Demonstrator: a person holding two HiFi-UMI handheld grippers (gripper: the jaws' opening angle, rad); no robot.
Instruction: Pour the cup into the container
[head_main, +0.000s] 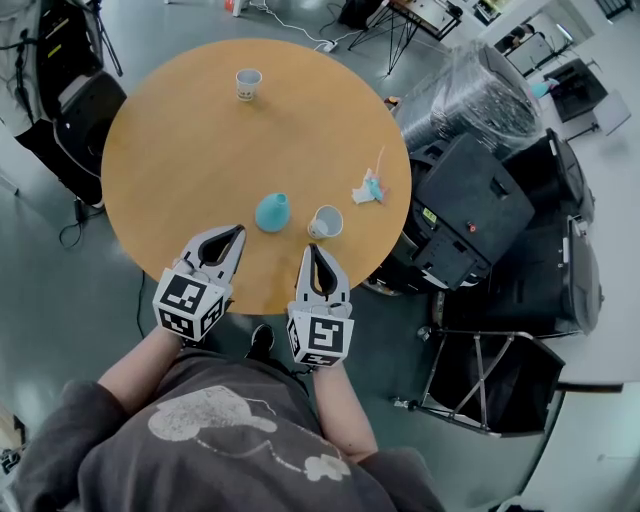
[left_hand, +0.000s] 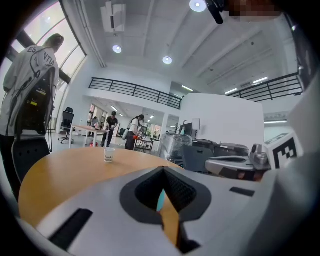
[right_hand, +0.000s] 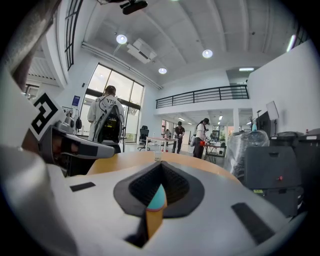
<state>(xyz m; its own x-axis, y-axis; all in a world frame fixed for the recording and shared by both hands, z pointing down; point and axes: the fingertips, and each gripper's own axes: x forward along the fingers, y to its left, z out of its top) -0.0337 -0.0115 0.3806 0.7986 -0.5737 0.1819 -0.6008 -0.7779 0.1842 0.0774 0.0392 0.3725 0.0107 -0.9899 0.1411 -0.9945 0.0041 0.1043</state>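
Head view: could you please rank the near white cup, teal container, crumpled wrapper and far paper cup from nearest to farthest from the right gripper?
1. Near white cup, just ahead of the right gripper.
2. Teal container, ahead to its left.
3. Crumpled wrapper, ahead to its right.
4. Far paper cup, across the table.

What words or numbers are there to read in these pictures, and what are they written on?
"VTIA": on the back of a standing person's white jacket; the letters before it are partly lost in folds.
Far paper cup: dark print, too small to read.
Yellow label on a black case: too small to read.
Marker cubes: square patterns only, no letters.
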